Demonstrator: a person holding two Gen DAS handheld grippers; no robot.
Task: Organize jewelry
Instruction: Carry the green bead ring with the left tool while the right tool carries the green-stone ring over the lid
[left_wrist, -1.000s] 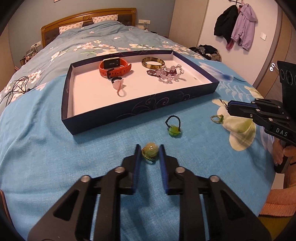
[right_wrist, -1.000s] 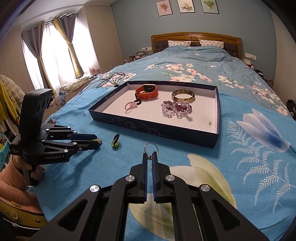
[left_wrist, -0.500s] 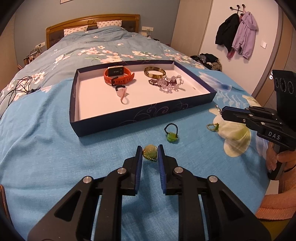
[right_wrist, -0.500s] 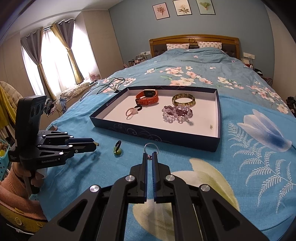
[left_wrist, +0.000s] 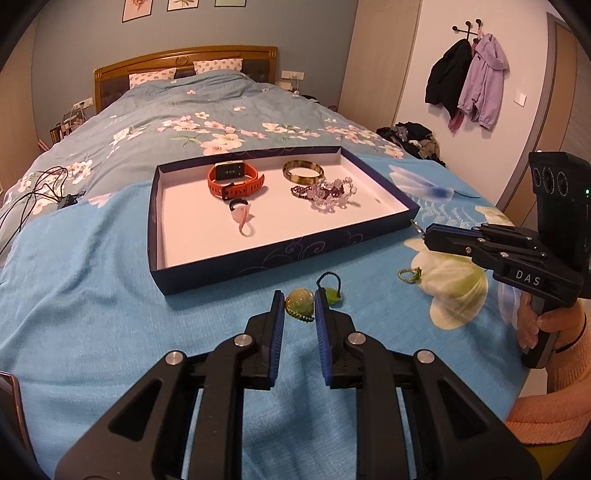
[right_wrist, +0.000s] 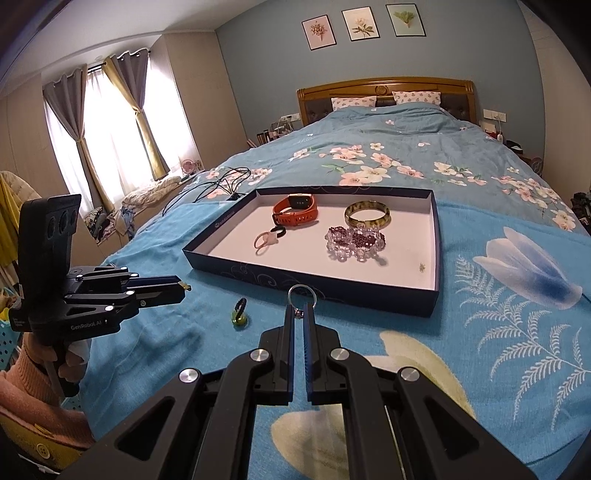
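Note:
A dark blue tray (left_wrist: 280, 254) lies on the bed and holds an orange watch (left_wrist: 236, 179), a gold bangle (left_wrist: 303, 171), a bead bracelet (left_wrist: 327, 192) and a pink ring (left_wrist: 242, 218). My left gripper (left_wrist: 300, 304) is shut on a pale green bead ring (left_wrist: 300, 300), lifted above the blanket. My right gripper (right_wrist: 300, 315) is shut on a silver ring (right_wrist: 302, 294), held just in front of the tray's (right_wrist: 317, 288) near wall. A green pendant on a black loop (left_wrist: 330, 290) and a small green ring (left_wrist: 409, 275) lie on the blanket.
The blue blanket (left_wrist: 92, 295) covers the near bed. Black cables (left_wrist: 37, 192) lie at the left. Clothes (left_wrist: 413, 136) are piled on the floor at the right, coats (left_wrist: 465, 77) hang on the wall. The headboard (right_wrist: 384, 88) is far behind.
Both grippers have risen with their rings held, and the views have tilted up. The left gripper has moved toward the tray. The tray's contents have not moved.

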